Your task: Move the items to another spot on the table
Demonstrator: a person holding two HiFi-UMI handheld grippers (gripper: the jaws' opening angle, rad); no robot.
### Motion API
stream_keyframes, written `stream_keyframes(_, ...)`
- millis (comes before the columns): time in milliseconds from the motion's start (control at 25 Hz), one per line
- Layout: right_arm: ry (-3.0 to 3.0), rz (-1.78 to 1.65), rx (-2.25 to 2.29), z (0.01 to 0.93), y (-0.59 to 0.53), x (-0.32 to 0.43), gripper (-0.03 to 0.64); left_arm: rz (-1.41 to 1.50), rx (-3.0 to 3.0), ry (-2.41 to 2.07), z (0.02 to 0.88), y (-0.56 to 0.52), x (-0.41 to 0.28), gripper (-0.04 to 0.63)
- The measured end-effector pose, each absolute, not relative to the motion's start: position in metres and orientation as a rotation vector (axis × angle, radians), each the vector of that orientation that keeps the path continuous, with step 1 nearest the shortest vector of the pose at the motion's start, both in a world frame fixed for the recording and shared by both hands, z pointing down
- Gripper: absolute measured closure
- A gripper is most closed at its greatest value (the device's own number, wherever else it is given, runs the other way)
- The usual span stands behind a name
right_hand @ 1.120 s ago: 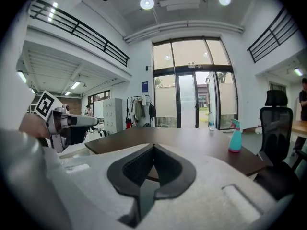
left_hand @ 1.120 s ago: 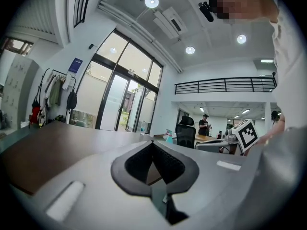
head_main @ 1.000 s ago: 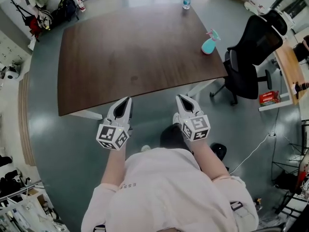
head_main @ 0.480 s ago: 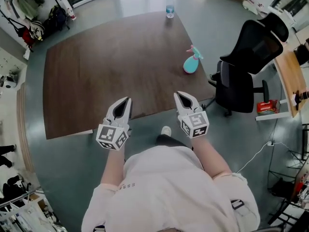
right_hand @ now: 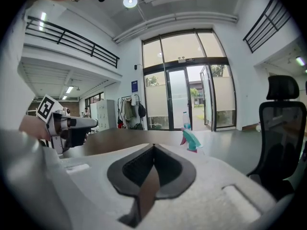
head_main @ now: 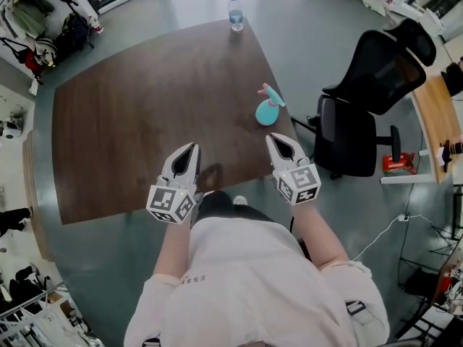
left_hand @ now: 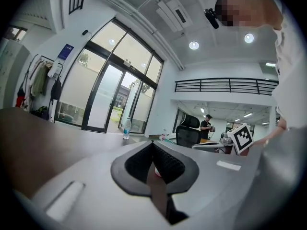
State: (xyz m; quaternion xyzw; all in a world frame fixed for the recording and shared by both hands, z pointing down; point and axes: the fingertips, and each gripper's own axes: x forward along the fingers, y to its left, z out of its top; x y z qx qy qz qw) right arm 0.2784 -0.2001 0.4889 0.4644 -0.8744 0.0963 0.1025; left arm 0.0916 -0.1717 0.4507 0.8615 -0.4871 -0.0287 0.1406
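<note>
Teal spray bottle [head_main: 269, 109] stands by the right edge of the table [head_main: 130, 136], and the water bottle [head_main: 236, 13] stands at the far edge. Left gripper [head_main: 191, 149] and right gripper [head_main: 274, 139] are both closed and empty. Reaching in without opening could knock the spray bottle off the edge.
</note>
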Motion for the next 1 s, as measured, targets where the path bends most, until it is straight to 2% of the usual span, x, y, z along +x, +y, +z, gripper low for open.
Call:
stream_keyframes(360,-2.569,0.153,1.471,0.47,-0.257,0.307,0.626,-0.048,2.565,-1.279,0.448,-0.243,0.13,0.588)
stream_keyframes(440,-2.537,0.168,1.484,0.476,-0.271,0.316,0.525,-0.045,2.569,-1.26,0.451,-0.256,0.139,0.588)
stream_keyframes(560,-2.513,0.217,1.5,0.492,-0.296,0.328,0.404,-0.035,2.57,-1.257,0.459,-0.275,0.147,0.588)
stream_keyframes(600,-2.507,0.227,1.499,0.498,-0.303,0.329,0.384,-0.034,2.566,-1.262,0.462,-0.281,0.146,0.588)
stream_keyframes(720,-2.501,0.232,1.477,0.513,-0.319,0.325,0.353,-0.031,2.554,-1.278,0.472,-0.293,0.141,0.588)
stream_keyframes(1000,-2.539,0.232,1.408,0.545,-0.344,0.308,0.351,-0.029,2.528,-1.29,0.505,-0.303,0.143,0.588)
